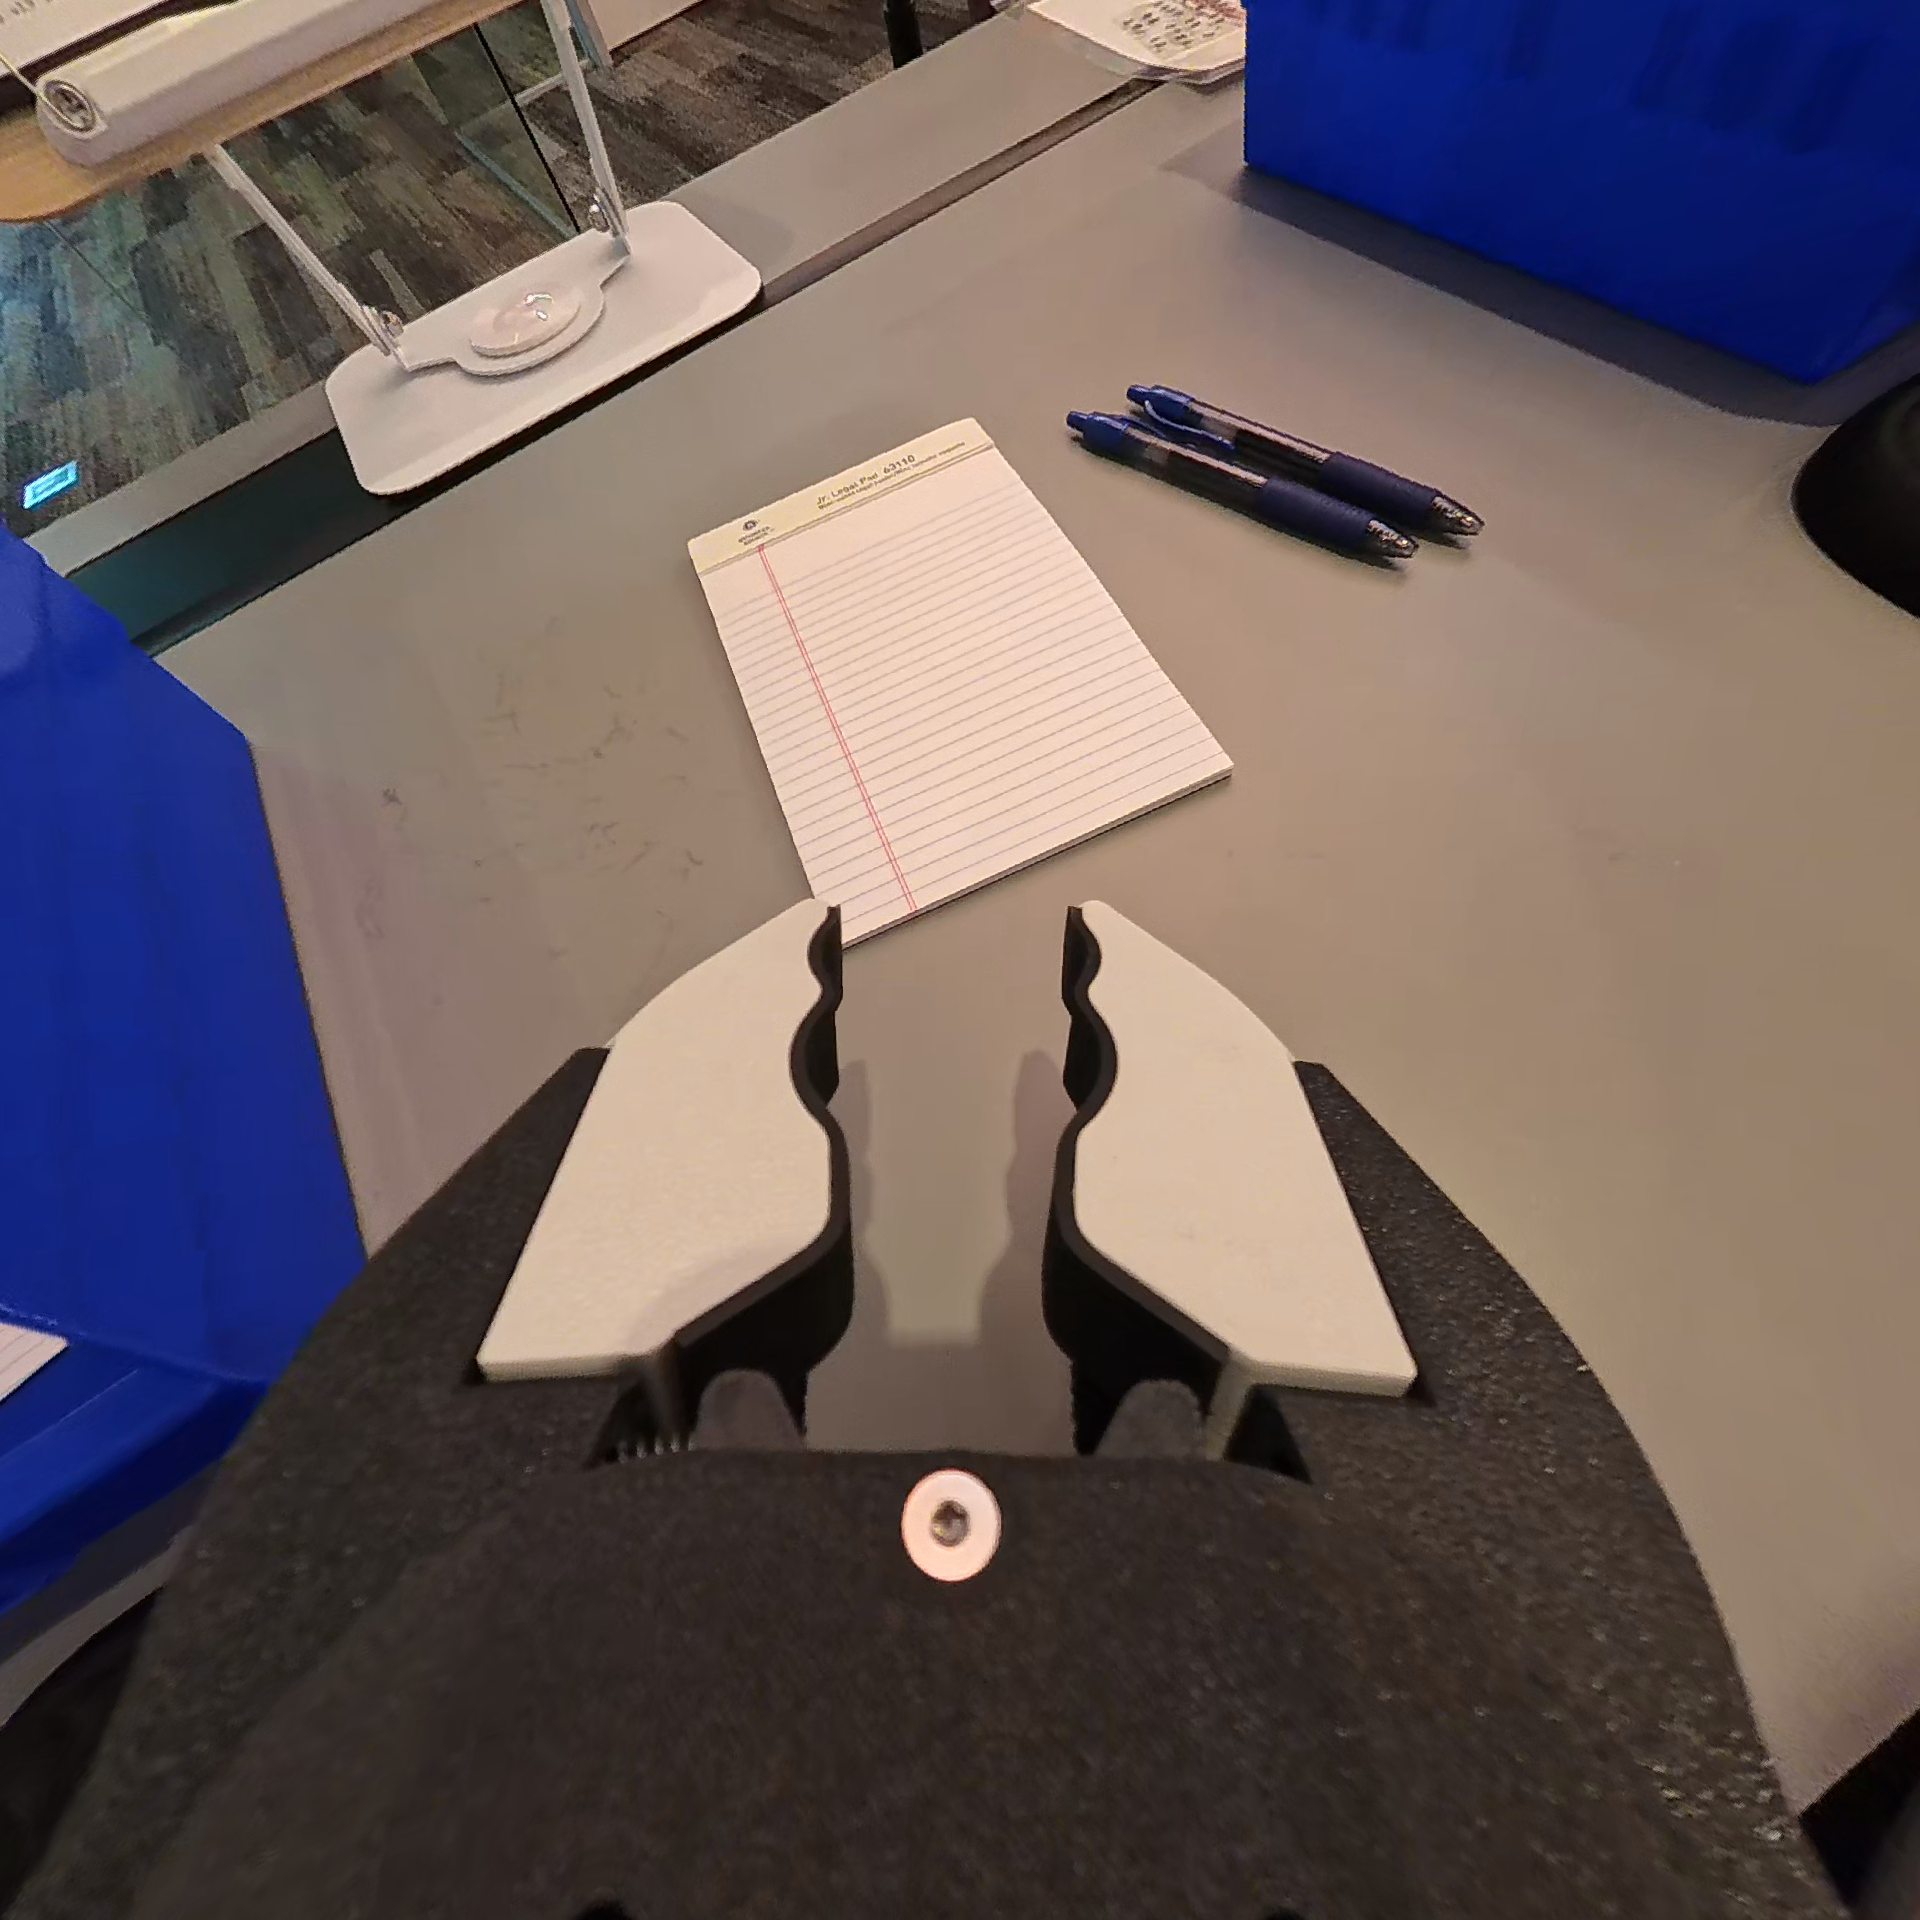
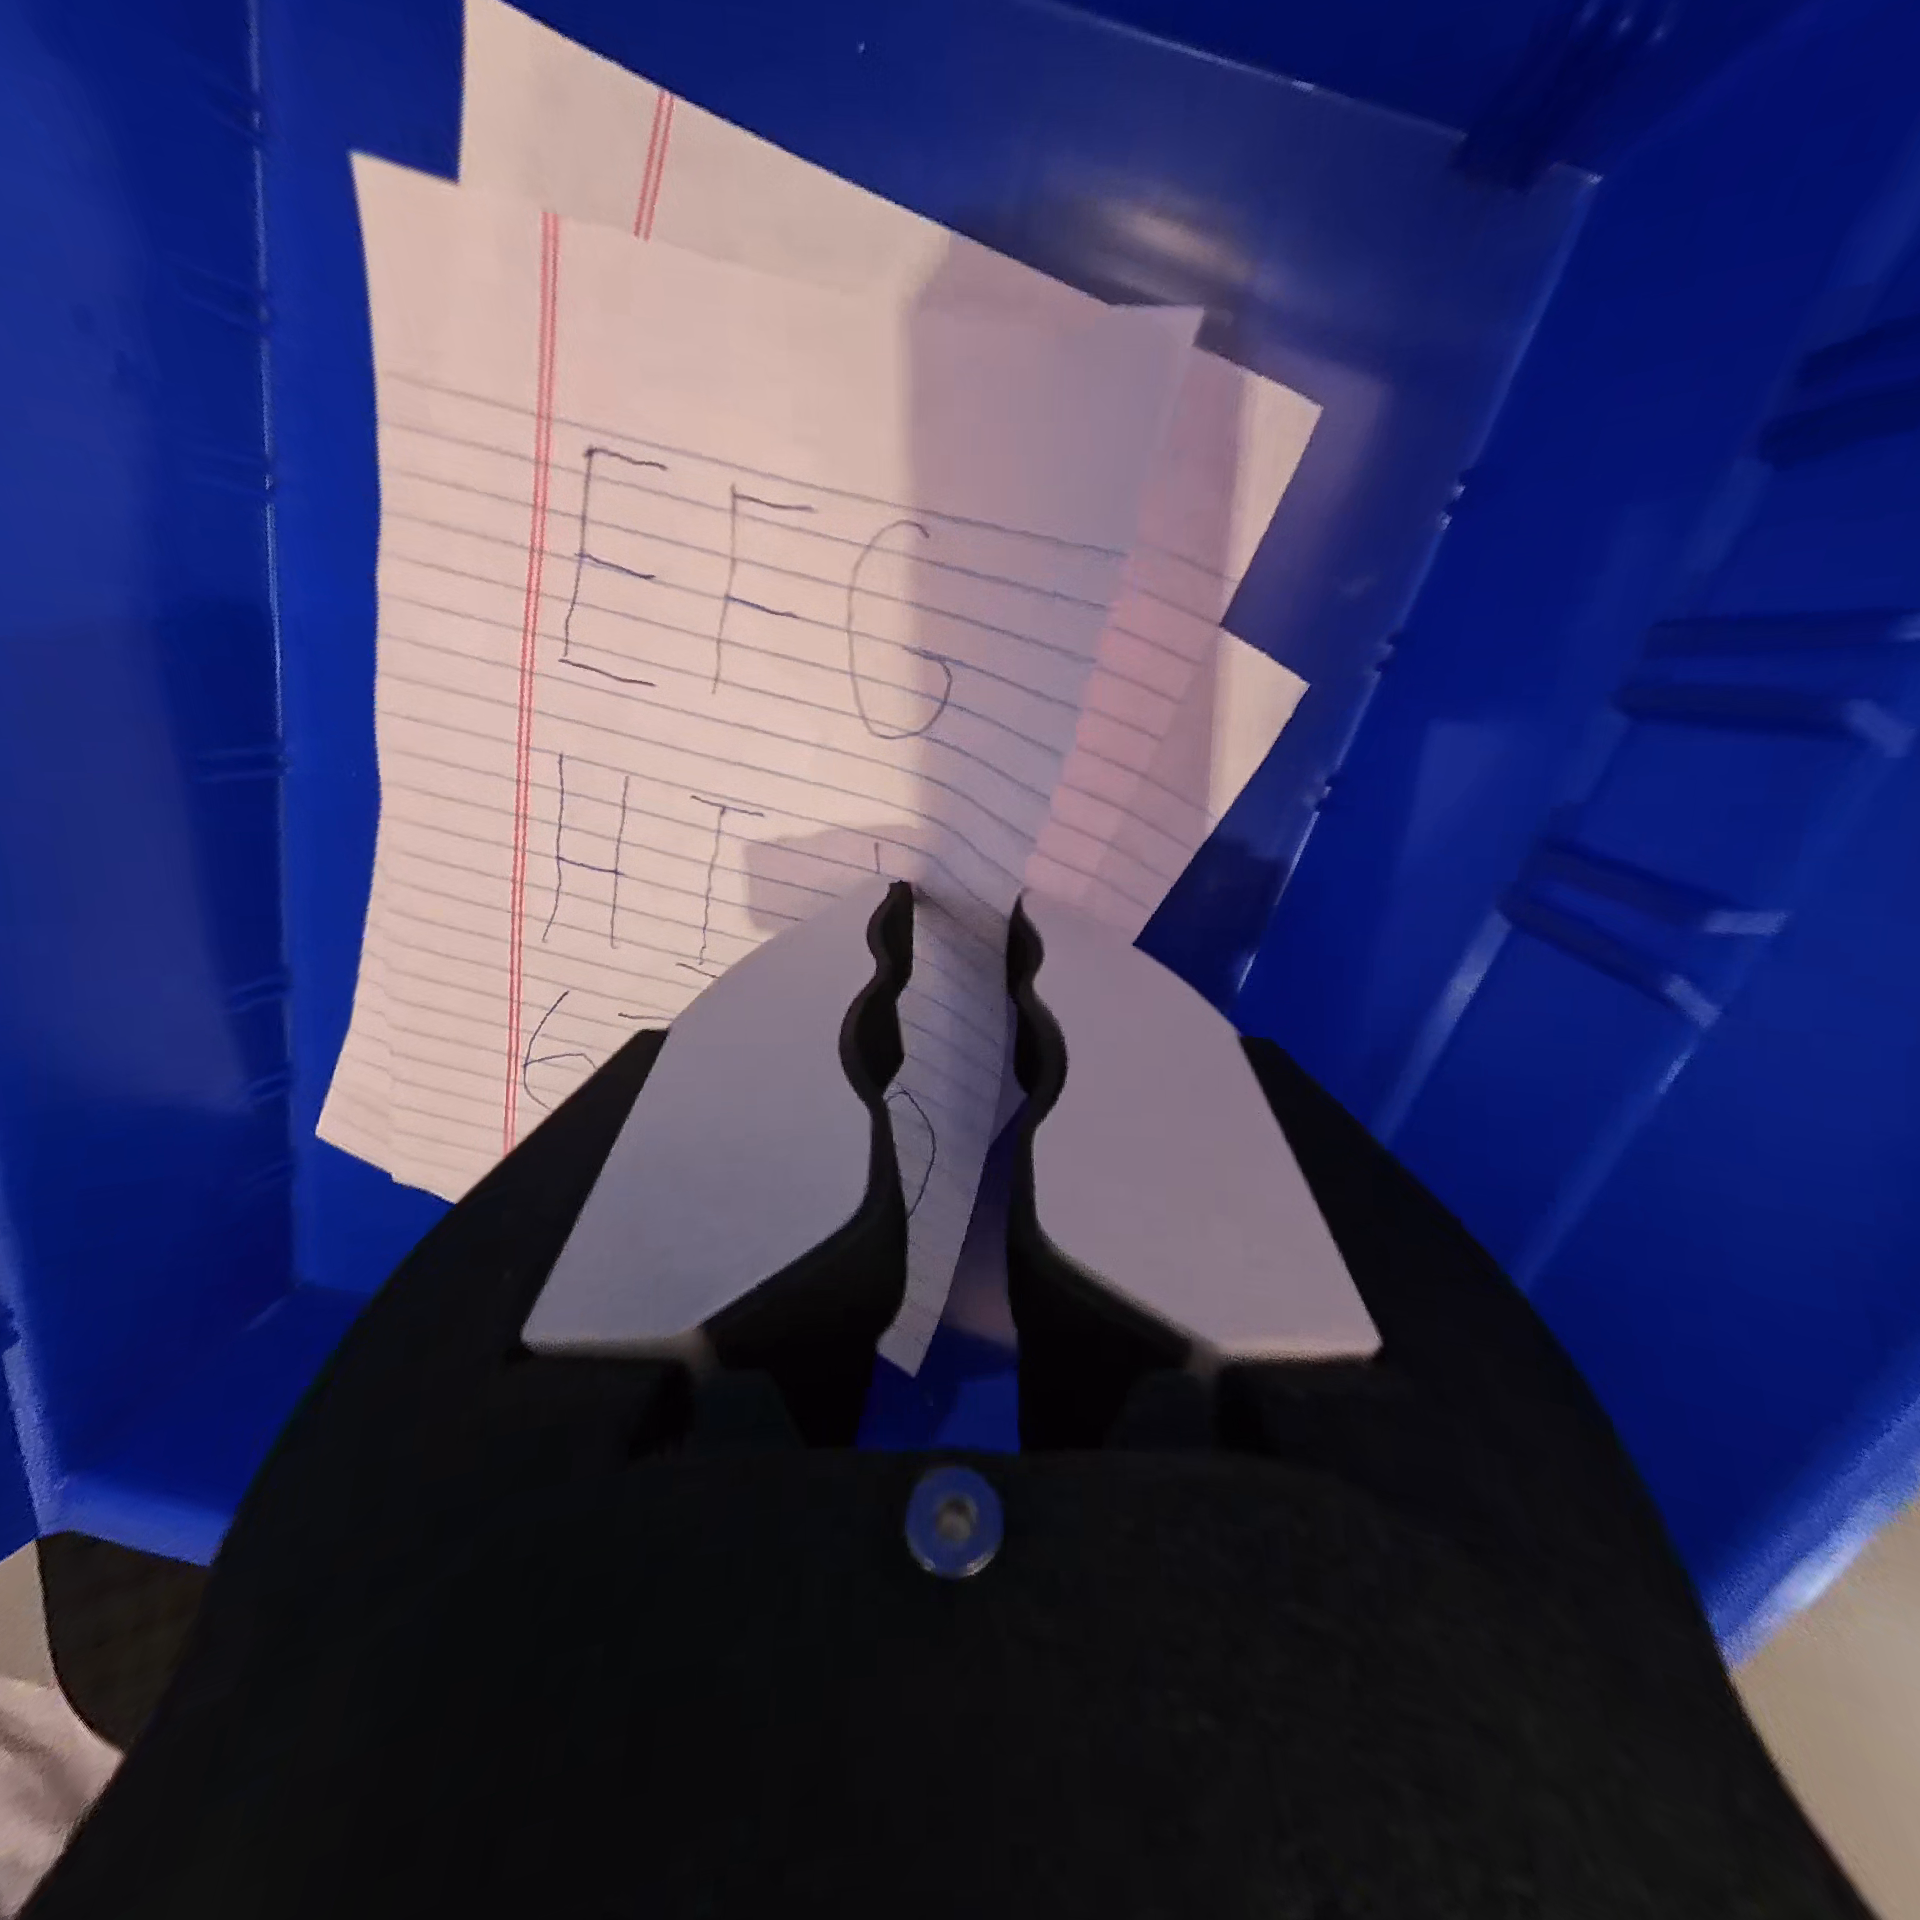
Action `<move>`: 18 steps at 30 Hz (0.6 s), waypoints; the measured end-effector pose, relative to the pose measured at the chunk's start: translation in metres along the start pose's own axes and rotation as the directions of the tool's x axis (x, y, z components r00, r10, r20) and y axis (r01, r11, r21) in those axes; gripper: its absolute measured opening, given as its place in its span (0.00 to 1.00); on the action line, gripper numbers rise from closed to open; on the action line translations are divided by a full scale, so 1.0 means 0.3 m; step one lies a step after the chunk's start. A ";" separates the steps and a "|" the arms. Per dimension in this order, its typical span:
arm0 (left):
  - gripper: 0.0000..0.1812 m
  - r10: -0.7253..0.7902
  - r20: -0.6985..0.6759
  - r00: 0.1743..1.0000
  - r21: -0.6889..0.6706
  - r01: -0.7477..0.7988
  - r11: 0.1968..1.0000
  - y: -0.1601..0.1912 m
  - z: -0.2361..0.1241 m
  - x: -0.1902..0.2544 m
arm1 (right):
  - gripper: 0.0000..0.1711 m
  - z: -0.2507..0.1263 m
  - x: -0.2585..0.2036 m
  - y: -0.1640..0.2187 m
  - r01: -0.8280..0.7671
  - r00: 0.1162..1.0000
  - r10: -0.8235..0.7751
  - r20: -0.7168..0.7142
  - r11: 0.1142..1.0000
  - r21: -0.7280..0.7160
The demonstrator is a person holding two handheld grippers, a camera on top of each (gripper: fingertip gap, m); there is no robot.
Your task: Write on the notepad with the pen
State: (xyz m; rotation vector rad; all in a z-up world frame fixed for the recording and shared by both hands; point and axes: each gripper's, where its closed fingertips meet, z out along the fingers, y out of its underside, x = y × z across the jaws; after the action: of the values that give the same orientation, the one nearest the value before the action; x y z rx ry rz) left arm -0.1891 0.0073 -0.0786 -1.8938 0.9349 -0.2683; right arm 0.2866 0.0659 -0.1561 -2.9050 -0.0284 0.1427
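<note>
A white lined notepad (image 1: 956, 665) lies flat on the grey table (image 1: 1455, 935), its top page blank. Two blue pens (image 1: 1247, 483) lie side by side just past its far right corner. My left gripper (image 1: 951, 920) is open and empty, hovering just short of the pad's near edge. My right gripper (image 2: 958, 899) is inside a blue bin (image 2: 1558, 727). Its jaws stand partly apart with a loose lined sheet (image 2: 727, 623) bearing handwriting passing between them. Several other loose sheets lie under it in the bin.
A blue bin (image 1: 1579, 156) stands at the far right of the table and another (image 1: 125, 935) at the near left. A white stand base (image 1: 540, 343) sits at the far left edge. A dark rounded object (image 1: 1870, 499) is at the right edge. Some 50 cm of space lies between my two pairs of fingers. The dark rounded object (image 1: 1870, 499) is about equally far from each gripper, around 25 cm.
</note>
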 end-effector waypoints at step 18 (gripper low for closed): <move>0.22 -0.017 0.004 1.000 0.015 0.017 1.000 0.018 -0.037 -0.006 | 0.14 -0.162 0.011 -0.053 0.119 0.983 -0.100 -0.153 0.985 0.121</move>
State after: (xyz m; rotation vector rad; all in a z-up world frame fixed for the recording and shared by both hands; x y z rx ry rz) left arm -0.1991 -0.0001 -0.0773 -1.8887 0.9118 -0.2804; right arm 0.2946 0.0702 -0.1056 -2.7675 -0.1488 -0.0855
